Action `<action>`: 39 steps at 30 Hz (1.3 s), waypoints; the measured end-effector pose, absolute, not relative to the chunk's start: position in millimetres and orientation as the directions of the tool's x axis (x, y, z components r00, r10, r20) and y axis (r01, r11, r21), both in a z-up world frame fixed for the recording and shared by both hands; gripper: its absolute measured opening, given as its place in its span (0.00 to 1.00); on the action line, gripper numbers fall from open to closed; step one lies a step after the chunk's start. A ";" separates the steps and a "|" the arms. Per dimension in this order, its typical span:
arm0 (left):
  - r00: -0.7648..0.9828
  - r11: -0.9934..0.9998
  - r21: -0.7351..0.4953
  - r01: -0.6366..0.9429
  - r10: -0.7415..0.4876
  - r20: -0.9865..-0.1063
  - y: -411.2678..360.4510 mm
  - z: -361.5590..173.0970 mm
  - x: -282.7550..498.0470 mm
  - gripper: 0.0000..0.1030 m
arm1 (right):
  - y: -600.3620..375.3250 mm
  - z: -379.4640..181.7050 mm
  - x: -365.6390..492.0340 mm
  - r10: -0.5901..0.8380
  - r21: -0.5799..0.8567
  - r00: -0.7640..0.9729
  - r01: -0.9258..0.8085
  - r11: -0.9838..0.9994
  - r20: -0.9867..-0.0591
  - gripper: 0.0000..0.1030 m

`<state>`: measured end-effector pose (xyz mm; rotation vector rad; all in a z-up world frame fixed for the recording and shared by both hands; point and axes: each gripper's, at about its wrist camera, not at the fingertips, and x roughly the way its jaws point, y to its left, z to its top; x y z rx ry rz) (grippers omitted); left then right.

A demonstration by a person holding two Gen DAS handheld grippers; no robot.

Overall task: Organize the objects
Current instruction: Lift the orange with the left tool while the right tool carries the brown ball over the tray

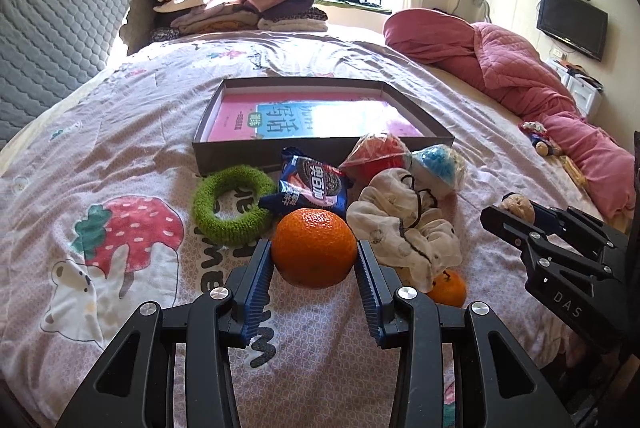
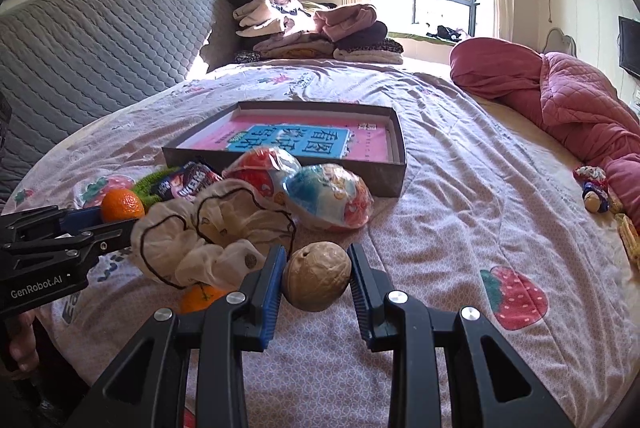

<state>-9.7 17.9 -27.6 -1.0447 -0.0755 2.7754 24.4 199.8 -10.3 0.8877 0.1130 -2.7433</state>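
Lower centre of the left wrist view: the left gripper (image 1: 315, 254) was closed partway on an orange (image 1: 314, 248), its ribbed blue pads pressed against the fruit's two sides at its widest part. The orange appeared firm, round and moderately heavy; a grip across the middle suited it, since the smooth peel could slip off-centre.

Lower centre of the right wrist view: the right gripper (image 2: 318, 278) likewise clamped a walnut (image 2: 317, 276) between its pads. The walnut looked light, hard and rigid, and tolerant of a firm pinch.

Just beyond both grippers, on the bed (image 1: 120, 155), lay a cream scrunchie (image 1: 404, 228), a second small orange (image 1: 448, 288) partly under it, a green knitted ring (image 1: 230, 205), a blue biscuit packet (image 1: 310, 187) and two wrapped balls (image 1: 400, 159). Further up the frame sat the shallow open box (image 1: 320, 143), holding a pink book, probably the destination.
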 end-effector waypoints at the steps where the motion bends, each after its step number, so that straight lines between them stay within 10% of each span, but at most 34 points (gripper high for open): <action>1: -0.740 -0.984 -0.107 -0.144 0.179 -0.648 18.0 -25.4 -9.4 0.41 | 198.9 -6.2 24.6 -0.220 0.005 -0.786 0.266 -0.964 -0.577 0.31; 39: -0.774 -0.985 -0.091 -0.148 0.173 -0.609 7.7 40.1 -101.2 0.41 | 172.9 63.1 -56.5 -0.241 -0.057 -0.834 0.308 -0.950 -0.496 0.31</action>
